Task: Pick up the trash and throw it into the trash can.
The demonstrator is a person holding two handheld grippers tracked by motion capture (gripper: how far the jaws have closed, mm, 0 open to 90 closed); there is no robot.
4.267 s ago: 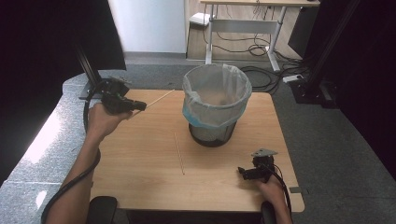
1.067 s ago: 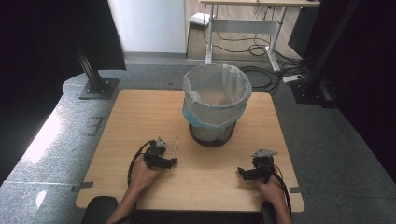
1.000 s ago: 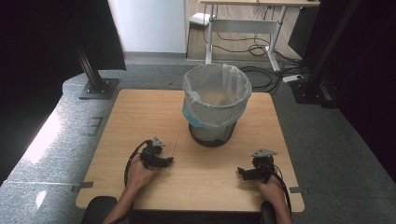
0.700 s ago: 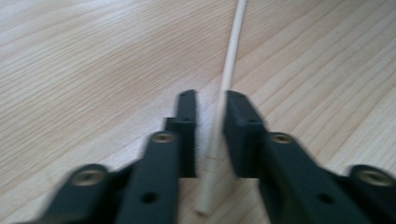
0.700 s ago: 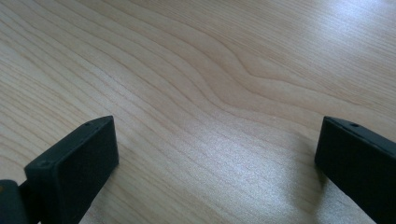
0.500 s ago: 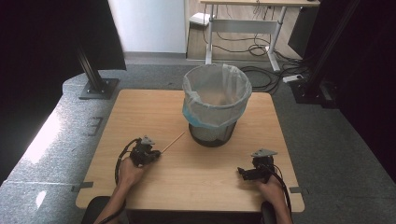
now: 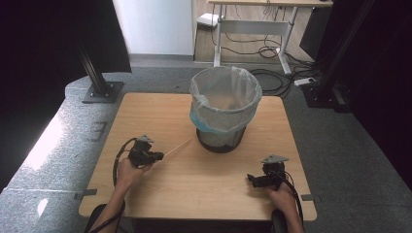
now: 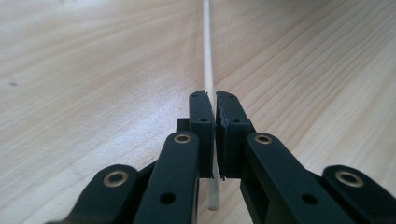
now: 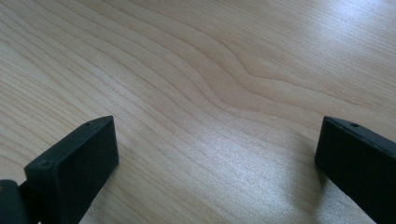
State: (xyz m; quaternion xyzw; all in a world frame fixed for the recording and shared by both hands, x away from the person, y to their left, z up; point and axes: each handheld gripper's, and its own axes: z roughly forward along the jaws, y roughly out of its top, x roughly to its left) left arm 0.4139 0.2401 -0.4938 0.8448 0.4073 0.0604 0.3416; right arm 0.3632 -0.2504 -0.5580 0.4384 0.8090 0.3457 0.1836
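Left gripper view: my left gripper (image 8: pixel 214 100) clamps a thin wooden stick (image 8: pixel 207 60), which points away from it toward the lined wastebasket (image 7: pixel 225 111).

- The left gripper (image 8: pixel 215 100) has its two black jaws pressed together on a thin pale stick (image 8: pixel 207 56).
- The stick runs straight away over the wooden table (image 8: pixel 84 70); its near end pokes out below the pads, seemingly clear of the wood.

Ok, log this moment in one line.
left claw: shut on wooden stick | right claw: open, idle over table | lined wire bin: upright
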